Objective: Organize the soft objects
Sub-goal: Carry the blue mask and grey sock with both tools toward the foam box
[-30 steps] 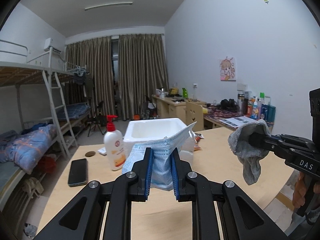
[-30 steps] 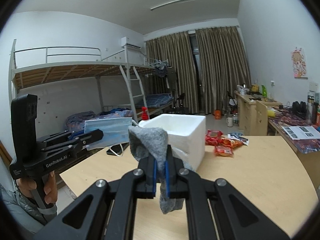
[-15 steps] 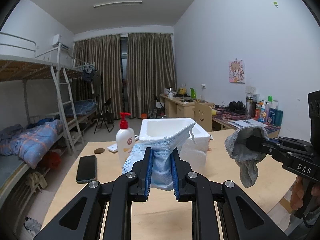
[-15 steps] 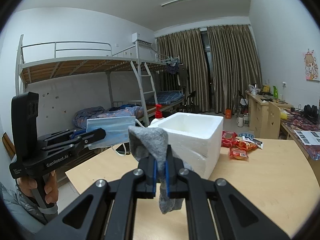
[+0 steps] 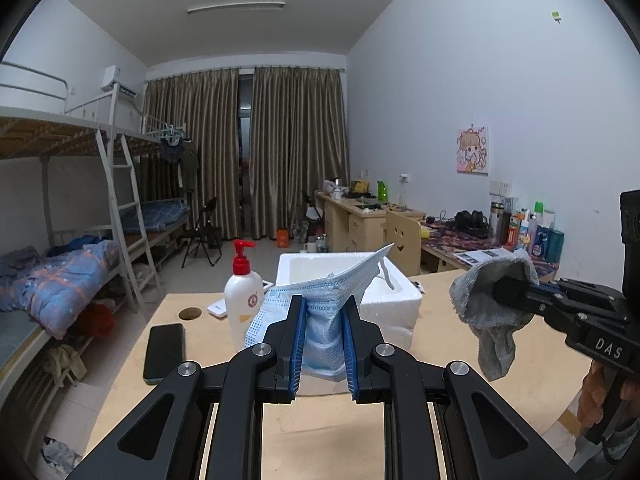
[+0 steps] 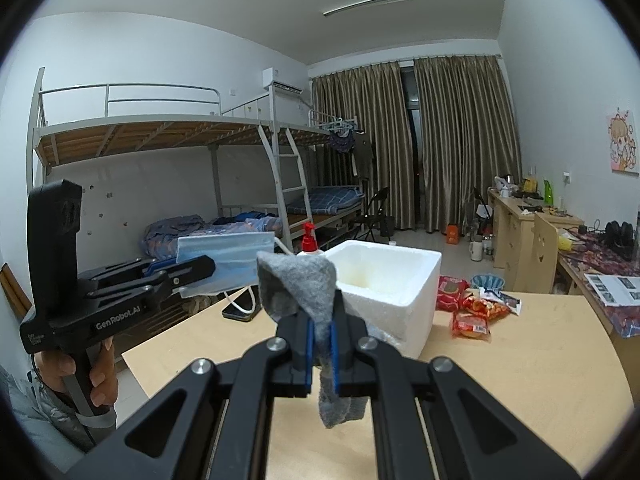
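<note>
Wooden table (image 5: pixel 448 364): we see a white foam box (image 6: pixel 394 280) standing open on it. Blue face mask (image 5: pixel 320 320): our left gripper (image 5: pixel 322 350) pinches it, held above the table before the box. Grey sock (image 6: pixel 304 292): our right gripper (image 6: pixel 322 354) clamps its middle, ends drooping, beside the mask.

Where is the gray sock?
The gray sock hangs pinched in the right claw, above the table, just in front of the white foam box.
</note>
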The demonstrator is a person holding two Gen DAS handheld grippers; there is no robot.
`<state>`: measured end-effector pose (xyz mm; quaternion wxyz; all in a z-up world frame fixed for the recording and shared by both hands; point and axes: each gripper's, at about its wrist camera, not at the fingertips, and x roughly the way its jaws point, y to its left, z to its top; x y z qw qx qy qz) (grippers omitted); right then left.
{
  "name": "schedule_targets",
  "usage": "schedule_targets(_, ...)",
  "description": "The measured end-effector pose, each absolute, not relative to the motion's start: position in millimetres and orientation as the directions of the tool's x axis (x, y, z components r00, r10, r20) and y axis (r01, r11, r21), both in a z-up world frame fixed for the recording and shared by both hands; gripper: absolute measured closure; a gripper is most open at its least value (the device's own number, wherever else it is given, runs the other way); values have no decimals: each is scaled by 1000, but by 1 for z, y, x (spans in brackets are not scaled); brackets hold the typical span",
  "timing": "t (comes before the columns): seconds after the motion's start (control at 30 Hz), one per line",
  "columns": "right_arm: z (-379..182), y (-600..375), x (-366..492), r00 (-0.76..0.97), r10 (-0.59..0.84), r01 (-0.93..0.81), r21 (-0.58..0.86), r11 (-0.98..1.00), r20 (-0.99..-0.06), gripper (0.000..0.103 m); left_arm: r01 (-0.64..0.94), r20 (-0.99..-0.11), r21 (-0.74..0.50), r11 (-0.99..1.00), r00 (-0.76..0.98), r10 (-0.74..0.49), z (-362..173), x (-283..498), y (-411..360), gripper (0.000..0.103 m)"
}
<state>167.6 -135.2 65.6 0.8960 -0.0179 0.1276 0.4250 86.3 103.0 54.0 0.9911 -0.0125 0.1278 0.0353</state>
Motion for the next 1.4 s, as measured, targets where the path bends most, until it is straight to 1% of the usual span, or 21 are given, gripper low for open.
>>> schedule_targets(0.63,90,-119,198,631,737,-749,60,660,-242,94,-63,-228,18,998,971,65,90,122,109,84)
schedule_targets(1.4,97,-103,244,627,732,-743,81,665,-266,94,-26,-296,-13,1000,955,21,92,200,125,84)
